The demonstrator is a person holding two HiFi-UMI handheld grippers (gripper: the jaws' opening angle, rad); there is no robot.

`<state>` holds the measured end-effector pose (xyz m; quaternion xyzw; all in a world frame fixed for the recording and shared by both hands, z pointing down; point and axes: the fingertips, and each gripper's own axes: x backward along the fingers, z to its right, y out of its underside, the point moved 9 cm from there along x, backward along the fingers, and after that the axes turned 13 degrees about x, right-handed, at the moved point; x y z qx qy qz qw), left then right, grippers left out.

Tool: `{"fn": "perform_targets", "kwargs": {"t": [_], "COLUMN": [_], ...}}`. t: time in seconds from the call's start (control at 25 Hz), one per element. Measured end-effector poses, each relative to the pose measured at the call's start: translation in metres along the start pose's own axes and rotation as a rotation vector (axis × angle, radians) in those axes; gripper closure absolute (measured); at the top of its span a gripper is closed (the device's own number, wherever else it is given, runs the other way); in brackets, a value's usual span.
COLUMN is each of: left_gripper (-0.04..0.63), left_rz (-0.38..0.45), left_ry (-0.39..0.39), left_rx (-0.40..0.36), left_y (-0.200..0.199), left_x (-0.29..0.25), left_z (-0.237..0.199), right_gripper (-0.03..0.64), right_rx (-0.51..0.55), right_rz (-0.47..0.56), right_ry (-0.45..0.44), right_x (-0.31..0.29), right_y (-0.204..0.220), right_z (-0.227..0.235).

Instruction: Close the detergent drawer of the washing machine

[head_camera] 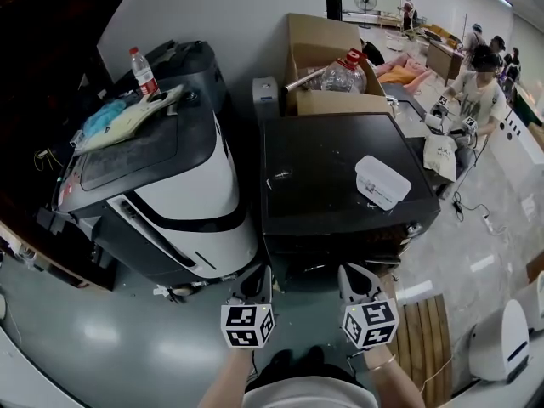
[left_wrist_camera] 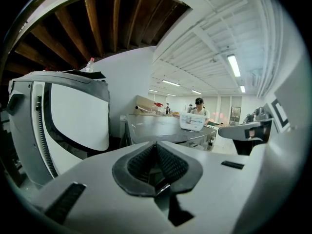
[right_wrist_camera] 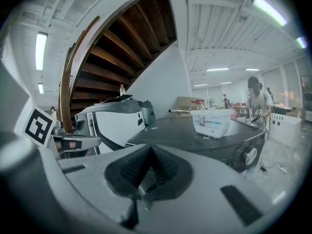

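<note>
Facing the glossy black washing machine [head_camera: 319, 172], left gripper [head_camera: 257, 277] and right gripper [head_camera: 350, 274] pinch together, empty

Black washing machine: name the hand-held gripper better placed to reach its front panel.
Right, probably: right hand-held gripper faces the black washing machine mid-front; left hand-held gripper stands off its left corner.

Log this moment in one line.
left tool: shut, empty | right tool: shut, empty | washing machine: untouched, white box on top | drawer: unseen

Place: I read this as a workshop hall | cues: washing machine [head_camera: 314, 168], cardboard box [head_camera: 319, 36], ceiling strip light [left_wrist_camera: 234, 65], person [head_camera: 478, 87] working behind.
</note>
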<state>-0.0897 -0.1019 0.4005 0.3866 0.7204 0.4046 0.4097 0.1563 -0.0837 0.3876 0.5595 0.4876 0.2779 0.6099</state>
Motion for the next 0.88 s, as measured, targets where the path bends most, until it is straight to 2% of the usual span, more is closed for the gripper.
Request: {"fn": "perform_targets", "kwargs": {"t": [0.48, 0.88], "left_gripper": [0.589, 0.589], "left_rz": [-0.006, -0.031], "left_ry": [-0.001, 0.003], "left_rx": [-0.024, -0.008], "left_y": [0.000, 0.005], "left_x": [0.001, -0.003], "left_z": [-0.003, -0.011], "right_gripper": [0.615, 0.615], "right_rx": [-0.006, -0.015], "right_rz": [-0.021, -0.037], "right_ry": [-0.011, -0.008], "right_x": [-0.004, -0.011], "right_y": [0.005, 0.006], "right_z": [-0.007, -0.007]}}
